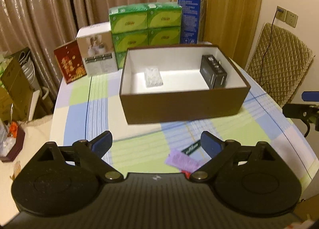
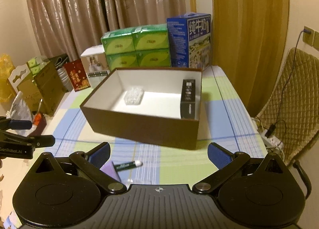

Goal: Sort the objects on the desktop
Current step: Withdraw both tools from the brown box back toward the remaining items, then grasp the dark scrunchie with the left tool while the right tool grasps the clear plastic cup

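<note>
green tube lying flat, white cap pointing right, both grippers' fingers spread

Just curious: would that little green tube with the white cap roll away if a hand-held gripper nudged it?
Probably. The green tube looks round and lies on its side on the flat tablecloth, so a sideways push could roll it. It looks small, so likely light. Nothing touches it now.
</note>
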Action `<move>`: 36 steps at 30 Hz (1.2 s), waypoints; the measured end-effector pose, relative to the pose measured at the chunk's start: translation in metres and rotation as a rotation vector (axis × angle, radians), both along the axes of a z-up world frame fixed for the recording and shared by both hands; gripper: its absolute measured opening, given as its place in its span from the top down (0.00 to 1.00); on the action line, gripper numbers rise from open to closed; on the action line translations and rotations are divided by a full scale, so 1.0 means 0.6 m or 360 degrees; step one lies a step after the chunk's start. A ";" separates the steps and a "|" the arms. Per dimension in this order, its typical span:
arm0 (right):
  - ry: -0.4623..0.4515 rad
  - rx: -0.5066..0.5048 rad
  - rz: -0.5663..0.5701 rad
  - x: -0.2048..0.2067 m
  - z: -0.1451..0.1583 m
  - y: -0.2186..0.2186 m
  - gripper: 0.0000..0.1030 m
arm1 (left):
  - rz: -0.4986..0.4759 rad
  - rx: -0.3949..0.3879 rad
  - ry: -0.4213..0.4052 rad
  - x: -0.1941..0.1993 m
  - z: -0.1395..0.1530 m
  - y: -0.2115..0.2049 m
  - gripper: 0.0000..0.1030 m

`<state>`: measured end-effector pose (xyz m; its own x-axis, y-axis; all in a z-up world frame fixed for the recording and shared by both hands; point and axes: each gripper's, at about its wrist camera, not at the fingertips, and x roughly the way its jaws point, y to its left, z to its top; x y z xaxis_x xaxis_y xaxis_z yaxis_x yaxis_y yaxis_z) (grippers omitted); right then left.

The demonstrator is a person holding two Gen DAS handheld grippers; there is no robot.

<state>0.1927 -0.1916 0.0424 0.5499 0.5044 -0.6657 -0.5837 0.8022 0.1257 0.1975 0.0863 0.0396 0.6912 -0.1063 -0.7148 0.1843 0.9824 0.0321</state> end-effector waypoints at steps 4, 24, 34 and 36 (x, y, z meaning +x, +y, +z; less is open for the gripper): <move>0.0035 -0.0028 0.0023 -0.020 -0.015 -0.011 0.02 | 0.0012 -0.0012 0.0047 -0.027 -0.013 0.005 0.09; 0.0264 -0.0174 0.0159 -0.078 -0.142 -0.024 0.02 | -0.0026 -0.0049 0.0242 -0.096 -0.107 0.001 0.11; 0.0278 -0.0218 0.0148 -0.076 -0.191 -0.019 0.14 | -0.0017 -0.0070 0.0344 -0.091 -0.151 -0.001 0.12; 0.0278 -0.0233 0.0141 -0.075 -0.199 -0.017 0.21 | -0.0016 -0.0076 0.0348 -0.086 -0.160 0.000 0.12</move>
<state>0.1475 -0.2020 -0.0770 0.3780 0.4364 -0.8165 -0.6320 0.7661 0.1169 0.1456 0.0866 -0.0562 0.5190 -0.1498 -0.8415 0.1914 0.9799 -0.0564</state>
